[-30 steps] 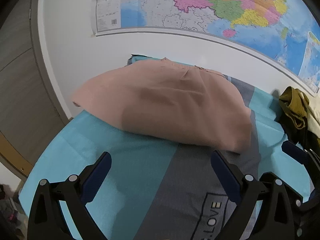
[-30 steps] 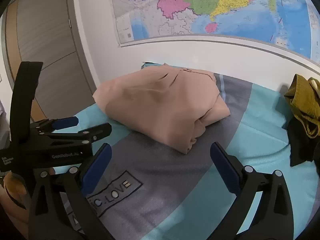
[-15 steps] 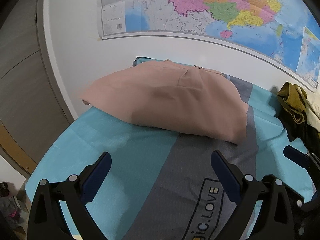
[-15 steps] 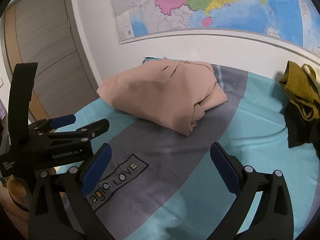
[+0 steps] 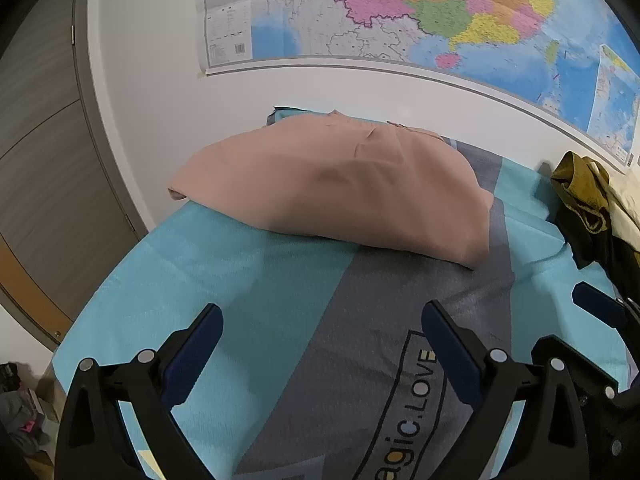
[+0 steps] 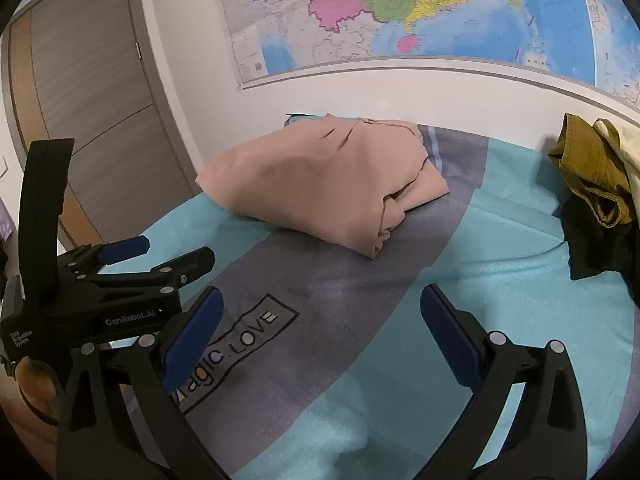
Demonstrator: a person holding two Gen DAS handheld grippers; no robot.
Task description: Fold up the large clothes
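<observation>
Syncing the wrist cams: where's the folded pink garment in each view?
Left wrist: folded pink garment upper centre, past the open left gripper.
Right wrist: garment centre-left, beyond the open right gripper.
Shared landmark: wall map above it.

Wall map (image 5: 420, 20) above turquoise bed (image 5: 224, 264)

Ahead of my left claw (image 5: 322, 334) the folded garment (image 5: 340, 188) lies on the bed (image 5: 248, 272), far side, against the wall (image 5: 160, 80). A heap of clothes (image 6: 592, 184) sits well off to the right. My right claw (image 6: 320, 320) hangs beside the left one; the map (image 6: 400, 8) is behind.
</observation>
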